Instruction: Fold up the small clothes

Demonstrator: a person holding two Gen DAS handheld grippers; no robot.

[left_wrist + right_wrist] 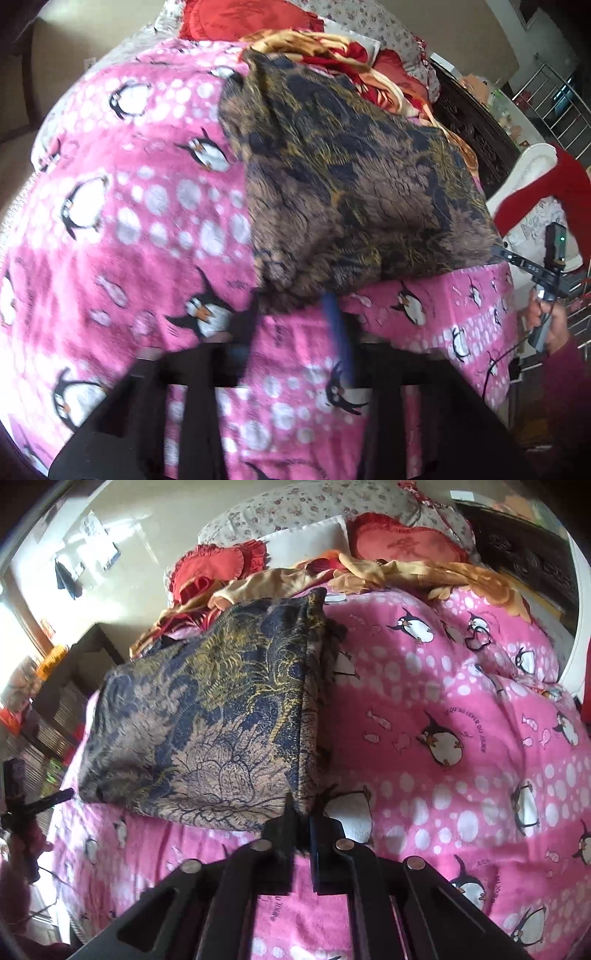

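A folded garment (354,177) with a brown, navy and gold pattern lies on a pink penguin blanket (122,206) spread over a bed. My left gripper (291,321) is blurred at the garment's near edge. Its fingers stand apart and the cloth edge lies just at their tips, with no pad pressing on it. In the right wrist view the same garment (207,716) fills the left half. My right gripper (303,816) is shut on its near right corner, and dark cloth shows between the fingers. The left wrist view also shows the right gripper (502,253) at that corner, with a hand (550,321) behind it.
Red cushions (402,539), a floral pillow (303,509) and a crumpled orange-red blanket (332,48) pile up at the bed's head. Dark carved furniture (476,125) and a white chair draped in red cloth (532,192) stand to one side, dark shelves (70,686) to the other.
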